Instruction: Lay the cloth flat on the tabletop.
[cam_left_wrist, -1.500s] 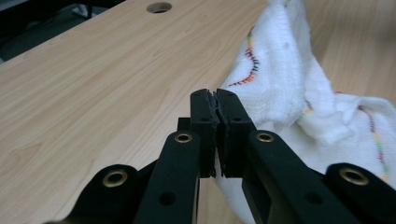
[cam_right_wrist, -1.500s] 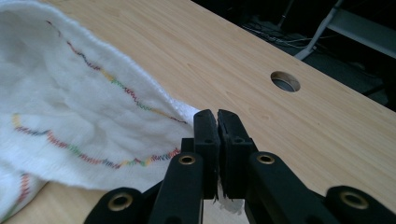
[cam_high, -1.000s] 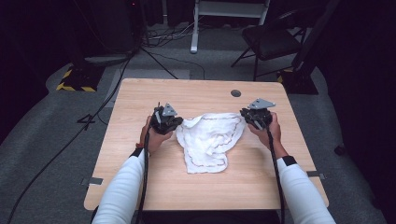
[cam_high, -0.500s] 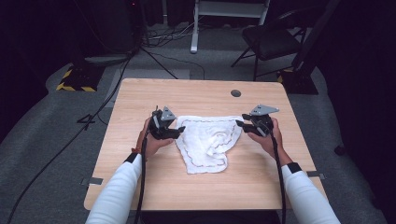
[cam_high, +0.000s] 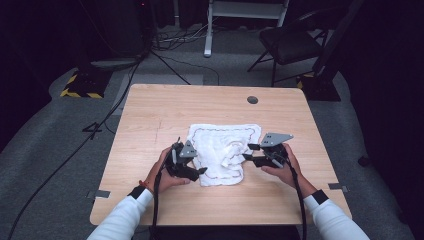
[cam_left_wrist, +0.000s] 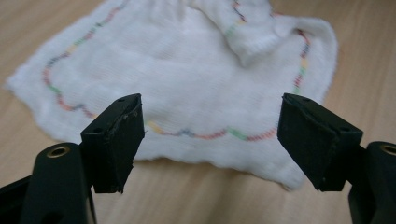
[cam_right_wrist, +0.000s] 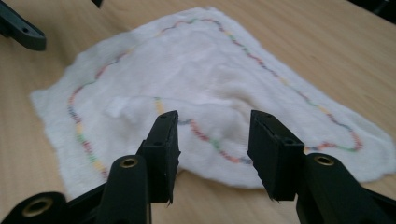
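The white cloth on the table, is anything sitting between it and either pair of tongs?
Nothing visible does. The white cloth lies rumpled on the bare wooden table, and both the left tongs and right tongs stand open right at its near edges, with only tabletop in the gap.

Wooden table, white cloth on it

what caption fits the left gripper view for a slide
Open left gripper facing a white cloth with a wavy multicoloured stitched border, lying rumpled on the wooden table.
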